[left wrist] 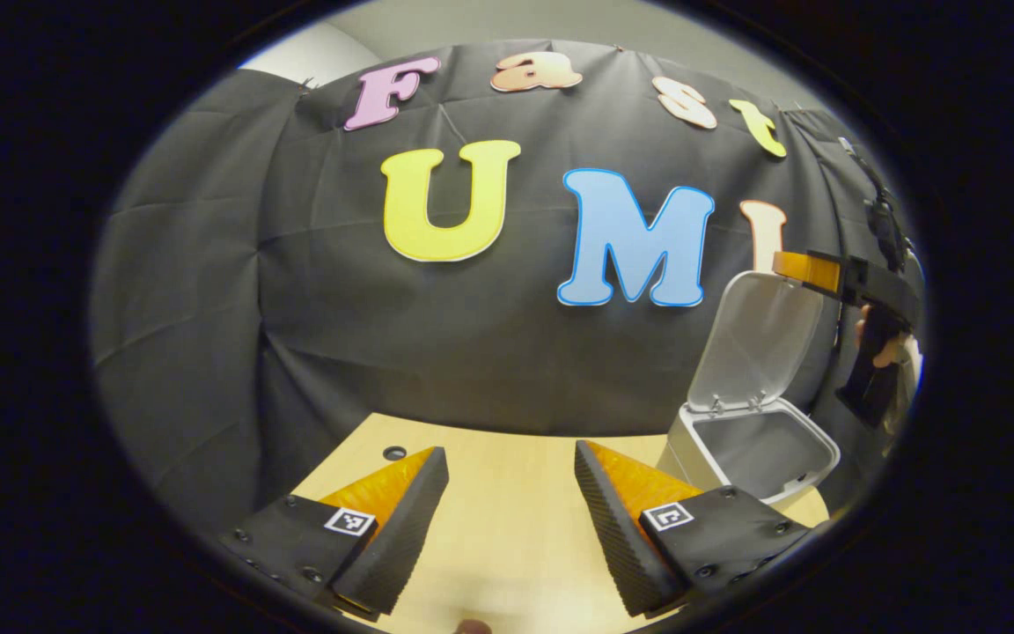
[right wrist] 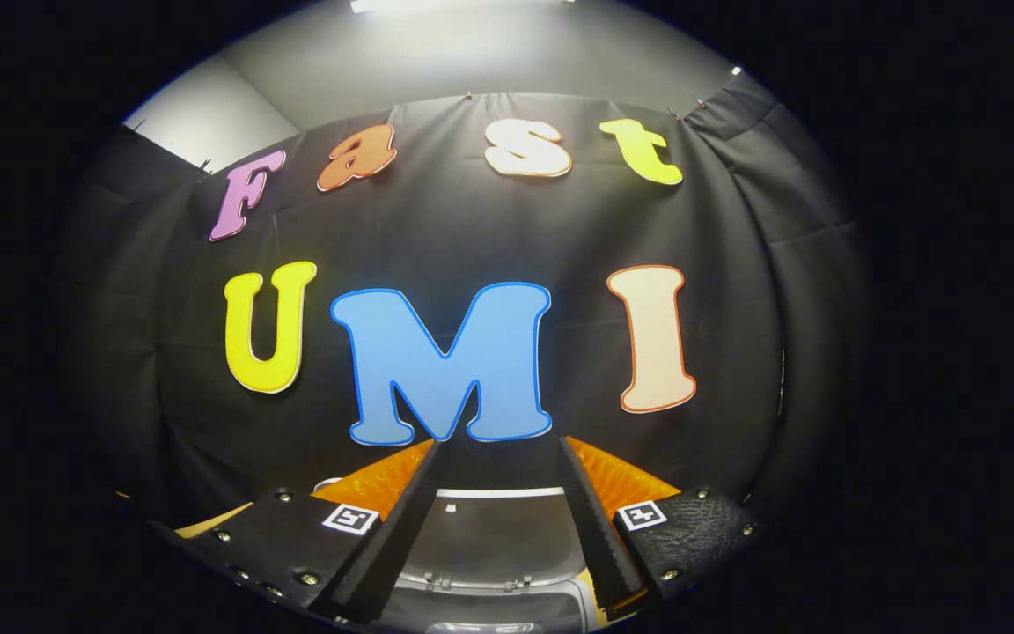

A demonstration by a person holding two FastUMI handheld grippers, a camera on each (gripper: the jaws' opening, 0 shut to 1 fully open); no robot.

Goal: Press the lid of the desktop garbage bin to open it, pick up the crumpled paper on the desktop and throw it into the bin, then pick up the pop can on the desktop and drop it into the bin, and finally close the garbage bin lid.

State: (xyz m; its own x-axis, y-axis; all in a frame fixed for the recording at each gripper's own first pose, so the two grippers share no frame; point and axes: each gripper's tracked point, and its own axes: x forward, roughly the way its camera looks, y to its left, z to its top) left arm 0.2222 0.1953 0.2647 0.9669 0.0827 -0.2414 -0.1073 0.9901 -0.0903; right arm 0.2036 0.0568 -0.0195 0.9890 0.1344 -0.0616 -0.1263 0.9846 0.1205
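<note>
The white desktop bin [left wrist: 767,453] stands at the table's right end with its lid [left wrist: 758,339] swung upright and its inside in shadow. My left gripper [left wrist: 509,451] hangs open over the bare wooden table [left wrist: 507,537], left of the bin, nothing between its fingers. My right gripper [left wrist: 802,267], held by a hand [left wrist: 881,339], hovers at the top edge of the raised lid. In the right gripper view that gripper [right wrist: 498,443] is open, and the lid's inner face [right wrist: 494,533] with its hinges lies below and between the fingers, apart from them.
The black cloth wall rises just behind the table and the bin. A small round hole [left wrist: 394,453] sits in the tabletop near its far left edge. A sliver of the table [right wrist: 208,521] shows beside the bin in the right gripper view.
</note>
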